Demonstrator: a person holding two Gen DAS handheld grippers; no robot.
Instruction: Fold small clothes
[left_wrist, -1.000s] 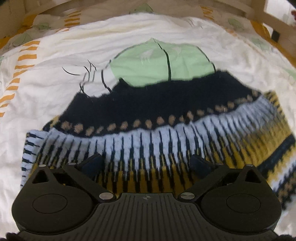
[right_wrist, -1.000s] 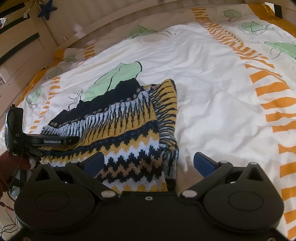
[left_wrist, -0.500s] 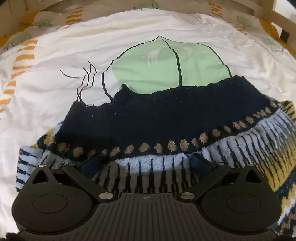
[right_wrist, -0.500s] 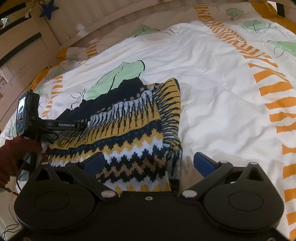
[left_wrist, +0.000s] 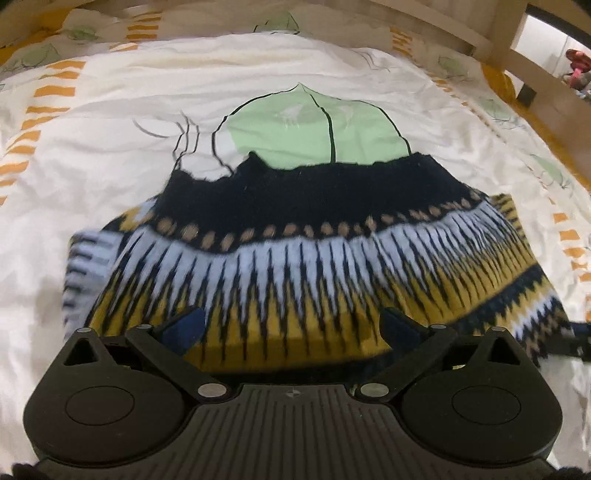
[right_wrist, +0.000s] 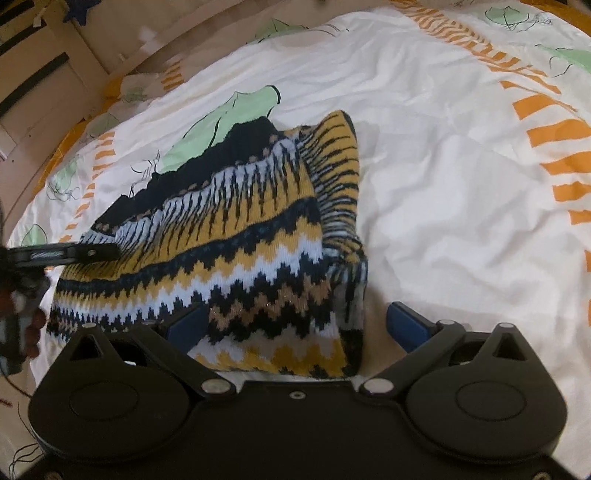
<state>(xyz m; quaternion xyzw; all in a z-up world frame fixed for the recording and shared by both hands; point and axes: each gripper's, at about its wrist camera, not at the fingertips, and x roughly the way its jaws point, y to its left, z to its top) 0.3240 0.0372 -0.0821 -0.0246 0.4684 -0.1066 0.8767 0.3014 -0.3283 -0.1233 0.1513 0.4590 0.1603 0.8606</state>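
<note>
Both claws are spread over the zigzag-patterned navy, yellow and white knitted sweater (left_wrist: 295, 258) on the white leaf-printed bedsheet (right_wrist: 443, 166): left claw (left_wrist: 291, 328) at its 9 o'clock edge, right claw (right_wrist: 295, 321) at 6 o'clock.

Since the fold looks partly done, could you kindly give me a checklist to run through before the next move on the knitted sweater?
1. Left gripper open: ok, jaws stand wide apart over the sweater.
2. Right gripper open: ok, jaws wide apart, the sweater's near corner between them.
3. Either gripper pinching fabric: cannot tell, the knit hides the finger pads.
4. Sweater lies wholly on the bedsheet: ok.
5. Folded edge neat: not ok, the right side is bunched and raised.
6. Grippers apart from each other: ok, the left one sits at the sweater's far side in the right wrist view.
</note>
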